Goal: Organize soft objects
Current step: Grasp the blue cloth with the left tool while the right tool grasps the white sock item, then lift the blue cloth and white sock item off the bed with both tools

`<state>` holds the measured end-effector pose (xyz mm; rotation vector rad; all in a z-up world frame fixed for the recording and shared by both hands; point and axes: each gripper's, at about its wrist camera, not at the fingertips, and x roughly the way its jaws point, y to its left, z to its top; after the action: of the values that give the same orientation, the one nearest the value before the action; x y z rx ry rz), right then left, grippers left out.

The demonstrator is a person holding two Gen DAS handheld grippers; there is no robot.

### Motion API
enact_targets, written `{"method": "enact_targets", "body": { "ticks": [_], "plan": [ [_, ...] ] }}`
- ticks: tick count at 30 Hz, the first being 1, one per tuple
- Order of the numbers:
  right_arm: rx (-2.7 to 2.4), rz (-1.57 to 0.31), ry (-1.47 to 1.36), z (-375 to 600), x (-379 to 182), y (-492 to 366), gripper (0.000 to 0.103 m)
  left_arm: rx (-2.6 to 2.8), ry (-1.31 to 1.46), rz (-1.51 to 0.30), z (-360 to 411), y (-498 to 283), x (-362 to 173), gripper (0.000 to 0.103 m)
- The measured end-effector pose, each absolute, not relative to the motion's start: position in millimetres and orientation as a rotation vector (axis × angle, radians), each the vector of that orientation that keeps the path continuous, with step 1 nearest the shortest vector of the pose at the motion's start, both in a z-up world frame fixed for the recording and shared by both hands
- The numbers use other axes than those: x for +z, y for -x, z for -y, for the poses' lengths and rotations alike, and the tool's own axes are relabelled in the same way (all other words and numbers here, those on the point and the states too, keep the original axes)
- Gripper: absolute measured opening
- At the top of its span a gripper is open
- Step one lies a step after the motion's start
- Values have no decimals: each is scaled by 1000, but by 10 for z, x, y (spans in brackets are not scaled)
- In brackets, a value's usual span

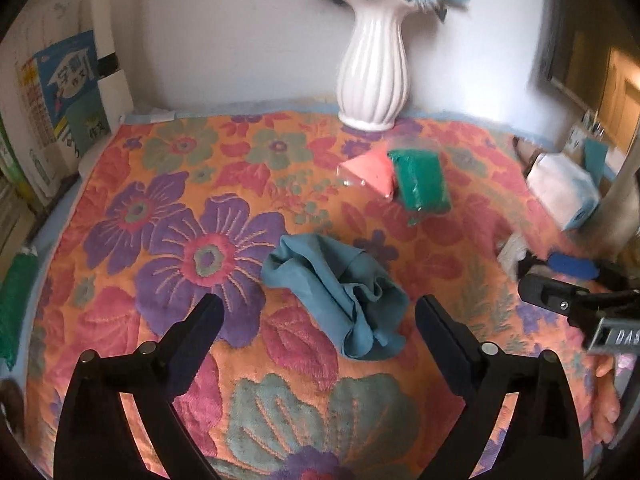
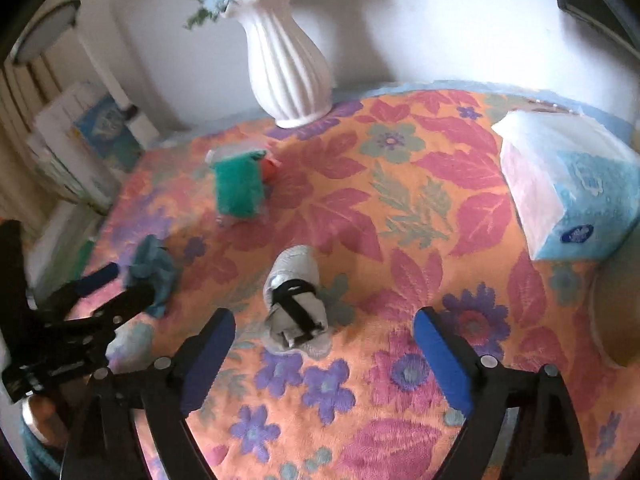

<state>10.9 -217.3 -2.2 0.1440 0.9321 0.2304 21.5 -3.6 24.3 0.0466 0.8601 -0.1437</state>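
Left gripper (image 1: 318, 312) spread wide, empty, framing crumpled teal cloth (image 1: 340, 298) lying mid-way on floral plush cover (image 1: 160, 240); right gripper (image 2: 324, 326) likewise wide apart, empty, over rolled grey-white sock bundle (image 2: 298, 300) (black band around it). To grasp well: descend straight, pinch thickest fold, not a loose edge. Green sponge (image 1: 420, 186) beyond, near ribbed white vase (image 1: 374, 68)

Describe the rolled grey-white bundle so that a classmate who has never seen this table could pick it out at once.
Start at the white ribbed vase at the back of the floral tablecloth. Come forward toward the open right gripper; the rolled grey-white bundle lies just ahead of its fingers. Unlike the crumpled teal cloth and the green sponge, it is pale and bound with a black strap.
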Motion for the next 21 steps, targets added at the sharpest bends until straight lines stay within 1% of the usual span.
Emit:
{"method": "enact_targets", "body": {
  "ticks": [1, 2, 3, 4, 5, 6, 9, 13, 14, 17, 19, 21],
  "plan": [
    [203, -934, -97, 2093, -23, -122, 90, -138, -60, -870, 58, -238, 224, 84],
    [184, -935, -69, 2052, -28, -126, 88, -146, -72, -889, 82, -262, 189, 57],
    [146, -924, -9, 1970, -25, -112, 67, -160, -77, -895, 94, -264, 176, 51],
    [149, -910, 17, 1933, -14, -87, 55, -169, -79, -878, 100, -249, 194, 39],
    [169, -894, 31, 1909, 2, -53, 35, -195, -75, -866, 101, -226, 202, 26],
    [191, -873, 39, 1896, 25, -10, 28, -203, -68, -858, 90, -217, 211, 20],
    [186, -814, 73, 1871, 96, 92, 28, -240, -39, -836, 60, -168, 239, 19],
    [199, -811, 87, 1827, 115, 131, 28, -264, -29, -797, 51, -88, 291, 19],
    [203, -806, 84, 1831, 125, 144, 28, -264, -31, -795, 61, -81, 303, 13],
    [210, -785, 76, 1840, 167, 225, 28, -283, -24, -815, 87, -77, 313, 12],
    [221, -786, 56, 1862, 205, 321, 28, -308, -8, -836, 98, -32, 324, 12],
    [251, -806, -36, 1989, 250, 501, 28, -329, 17, -829, 102, 67, 378, 12]
  ]
}}
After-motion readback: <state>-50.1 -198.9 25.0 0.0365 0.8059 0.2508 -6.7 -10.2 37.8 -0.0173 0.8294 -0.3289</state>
